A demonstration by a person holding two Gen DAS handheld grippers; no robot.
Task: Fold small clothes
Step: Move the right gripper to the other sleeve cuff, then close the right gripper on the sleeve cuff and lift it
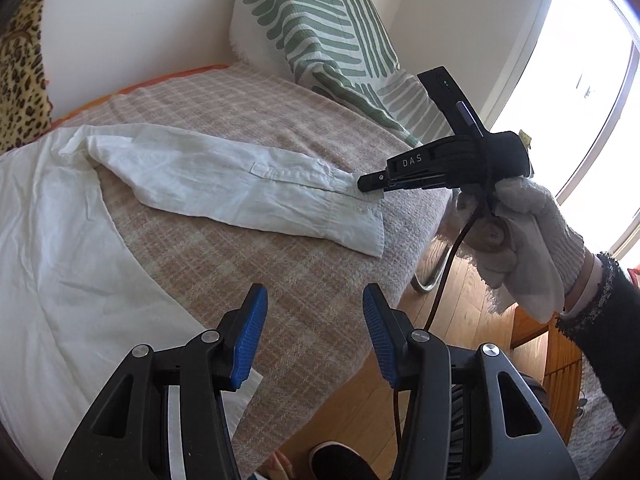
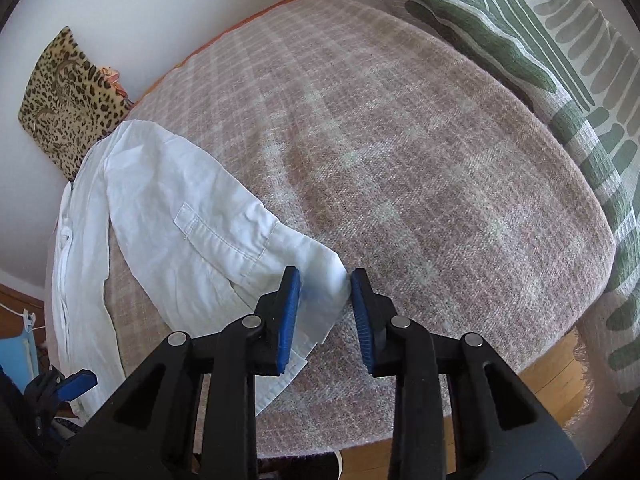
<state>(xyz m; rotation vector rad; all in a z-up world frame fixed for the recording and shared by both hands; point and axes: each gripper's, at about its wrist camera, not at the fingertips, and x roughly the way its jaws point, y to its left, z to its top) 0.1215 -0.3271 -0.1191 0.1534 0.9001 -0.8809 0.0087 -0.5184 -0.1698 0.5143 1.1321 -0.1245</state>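
Blue ribbed pads on two black grippers: the left gripper (image 1: 314,300) hangs spread and empty above the near edge of the one pink-beige plaid woollen blanket (image 2: 400,160). The right gripper (image 2: 325,276), held by a hand in a white knit glove (image 1: 528,240), has its pads slightly apart astride the cuff (image 2: 316,312). One crumpled white linen shirt (image 1: 60,260) lies on the blanket's left part, its sleeve (image 1: 224,176) stretched towards the edge. Beyond it the blanket is bare. Two cushions lie at the blanket's back: green-striped (image 1: 312,28) and leopard-print (image 1: 20,72).
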